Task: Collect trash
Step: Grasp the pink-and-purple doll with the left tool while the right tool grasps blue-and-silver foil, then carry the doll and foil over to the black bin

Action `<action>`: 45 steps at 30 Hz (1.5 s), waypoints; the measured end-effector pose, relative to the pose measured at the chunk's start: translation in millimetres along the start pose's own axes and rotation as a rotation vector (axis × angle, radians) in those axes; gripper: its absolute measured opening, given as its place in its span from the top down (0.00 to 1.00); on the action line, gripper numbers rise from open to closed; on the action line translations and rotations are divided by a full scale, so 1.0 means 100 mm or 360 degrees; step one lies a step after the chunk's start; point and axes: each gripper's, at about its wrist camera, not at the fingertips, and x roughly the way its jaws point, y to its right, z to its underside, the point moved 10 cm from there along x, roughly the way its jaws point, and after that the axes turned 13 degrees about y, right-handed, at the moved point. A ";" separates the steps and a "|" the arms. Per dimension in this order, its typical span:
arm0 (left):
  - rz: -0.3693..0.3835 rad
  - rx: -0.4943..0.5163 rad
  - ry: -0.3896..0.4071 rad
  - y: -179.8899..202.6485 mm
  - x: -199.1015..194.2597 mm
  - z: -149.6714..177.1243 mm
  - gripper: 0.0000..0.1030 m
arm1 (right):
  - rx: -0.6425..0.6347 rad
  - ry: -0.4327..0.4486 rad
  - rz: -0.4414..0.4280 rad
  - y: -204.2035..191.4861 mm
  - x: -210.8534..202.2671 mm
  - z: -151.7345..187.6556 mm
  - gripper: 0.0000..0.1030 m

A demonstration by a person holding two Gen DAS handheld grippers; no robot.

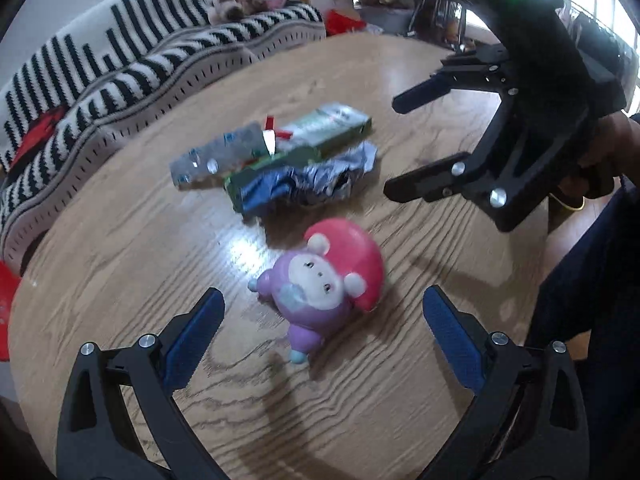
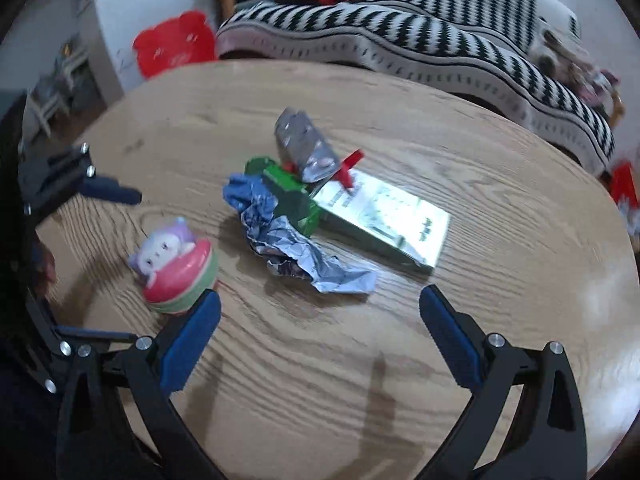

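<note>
A round, wood-grain surface (image 2: 400, 360) fills both views, with a black-and-white striped sofa (image 2: 460, 40) running along its far edge. Near the middle of the surface lies a small heap of trash. The largest piece is a flattened green and silver cardboard box (image 2: 380, 216), lying on its side. A crumpled sheet of silver-blue foil wrapper (image 2: 304, 252) touches the box on the side nearer the right wrist camera. A grey, shiny, flattened plastic pouch (image 2: 304, 148) rests against the box's far end, beside a small red strip (image 2: 348, 168). Apart from the heap, closer to the left hand-held gripper (image 1: 323, 304), a pink and lilac toy figurine with a rounded red cap (image 1: 324, 280) lies tipped over. The left hand-held gripper is released, its blue-padded fingers spread wide on either side of the figurine without touching it. The right hand-held gripper (image 2: 320, 304) is also released, empty, held above the surface just short of the foil.
</note>
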 end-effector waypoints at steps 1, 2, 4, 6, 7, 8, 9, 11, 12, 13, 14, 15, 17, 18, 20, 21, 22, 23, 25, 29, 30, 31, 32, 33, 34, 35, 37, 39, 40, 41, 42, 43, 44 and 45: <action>0.0021 -0.0004 0.0003 -0.01 0.01 0.00 0.06 | -0.0007 0.0000 -0.0001 -0.01 0.05 -0.01 0.07; 0.0050 -0.0010 0.0004 -0.01 0.04 0.01 0.06 | -0.0005 0.0003 -0.0005 -0.01 0.10 -0.02 0.07; 0.0056 0.0001 0.0009 -0.04 0.10 0.01 0.06 | 0.0026 0.0010 -0.0044 -0.01 0.18 -0.05 0.07; 0.0074 -0.0001 0.0012 -0.05 0.17 0.04 0.06 | 0.0037 0.0010 -0.0079 -0.03 0.26 -0.07 0.07; 0.0073 0.0006 -0.0003 -0.05 0.20 0.06 0.06 | 0.0032 0.0006 -0.0082 -0.06 0.30 -0.09 0.08; 0.0070 0.0017 -0.0010 -0.06 0.22 0.09 0.06 | 0.0023 0.0002 -0.0084 -0.07 0.33 -0.10 0.09; 0.0046 0.0038 -0.0012 -0.07 0.25 0.12 0.06 | 0.0007 -0.0008 -0.0087 -0.10 0.37 -0.09 0.12; 0.0030 0.0043 -0.0010 -0.08 0.26 0.15 0.06 | -0.0012 -0.0026 -0.0103 -0.14 0.43 -0.08 0.16; 0.0030 0.0029 0.0003 -0.09 0.26 0.15 0.06 | -0.0010 -0.0027 -0.0102 -0.16 0.45 -0.10 0.19; 0.0024 0.0010 0.0019 -0.11 0.26 0.13 0.07 | 0.0001 -0.0030 -0.0104 -0.15 0.47 -0.11 0.26; 0.0021 -0.0006 0.0033 -0.13 0.26 0.13 0.07 | 0.0016 -0.0052 -0.0116 -0.15 0.49 -0.09 0.32; 0.0018 -0.0022 0.0053 -0.15 0.25 0.11 0.07 | 0.0015 -0.0062 -0.0120 -0.16 0.49 -0.07 0.42; 0.0025 -0.0040 0.0074 -0.15 0.26 0.09 0.07 | -0.0019 -0.0059 -0.0105 -0.17 0.46 -0.06 0.54; 0.0036 -0.0047 0.0080 -0.14 0.27 0.07 0.08 | -0.0018 -0.0068 -0.0127 -0.19 0.44 -0.05 0.58; 0.0045 -0.0039 0.0085 -0.10 0.29 0.04 0.14 | -0.0013 -0.0075 -0.0133 -0.20 0.41 -0.02 0.60; 0.0053 -0.0033 0.0088 -0.07 0.30 0.02 0.20 | -0.0020 -0.0072 -0.0139 -0.22 0.40 -0.01 0.63; 0.0070 -0.0023 0.0082 -0.03 0.32 0.00 0.25 | -0.0018 -0.0062 -0.0150 -0.23 0.36 -0.01 0.65; 0.0083 -0.0011 0.0069 0.01 0.34 0.00 0.29 | -0.0004 -0.0055 -0.0162 -0.23 0.31 -0.01 0.65; 0.0096 0.0031 0.0065 0.09 0.35 -0.02 0.35 | 0.0016 -0.0031 -0.0171 -0.22 0.22 -0.04 0.65; 0.0093 0.0026 0.0023 0.14 0.37 -0.06 0.45 | 0.0063 0.0026 -0.0175 -0.17 -0.02 -0.08 0.65; 0.0083 0.0020 0.0015 0.14 0.37 -0.07 0.46 | 0.0075 0.0033 -0.0169 -0.15 -0.07 -0.08 0.65; 0.0051 0.0003 0.0012 0.12 0.36 -0.10 0.47 | 0.0089 0.0045 -0.0157 -0.13 -0.12 -0.09 0.65; 0.0038 -0.0014 0.0015 0.12 0.34 -0.12 0.48 | 0.0113 0.0064 -0.0134 -0.06 -0.19 -0.09 0.65; 0.0030 -0.0038 0.0022 0.11 0.32 -0.16 0.48 | 0.0139 0.0077 -0.0123 -0.01 -0.25 -0.09 0.65; 0.0023 -0.0076 0.0027 0.11 0.30 -0.22 0.48 | 0.0184 0.0091 -0.0118 0.06 -0.32 -0.10 0.65; 0.0019 -0.0097 0.0027 0.10 0.29 -0.27 0.48 | 0.0209 0.0100 -0.0109 0.10 -0.36 -0.09 0.65; -0.0017 -0.0148 0.0027 0.10 0.27 -0.37 0.48 | 0.0294 0.0120 -0.0051 0.31 -0.50 -0.05 0.65; -0.0082 -0.0193 -0.0007 0.10 0.29 -0.46 0.48 | 0.0356 0.0136 0.0025 0.51 -0.62 0.01 0.65; -0.0094 -0.0208 -0.0010 0.12 0.30 -0.49 0.48 | 0.0386 0.0142 0.0071 0.62 -0.70 0.05 0.65; -0.0098 -0.0223 -0.0006 0.15 0.31 -0.56 0.48 | 0.0421 0.0146 0.0106 0.72 -0.76 0.09 0.65; -0.0100 -0.0229 0.0004 0.20 0.31 -0.65 0.48 | 0.0471 0.0150 0.0148 0.86 -0.85 0.15 0.65; -0.0102 -0.0225 0.0015 0.26 0.32 -0.72 0.48 | 0.0507 0.0155 0.0192 0.97 -0.93 0.22 0.65; -0.0098 -0.0227 0.0026 0.29 0.33 -0.78 0.48 | 0.0534 0.0154 0.0230 1.07 -1.00 0.27 0.65; -0.0078 -0.0239 0.0043 0.37 0.35 -0.89 0.48 | 0.0576 0.0155 0.0281 1.22 -1.11 0.36 0.65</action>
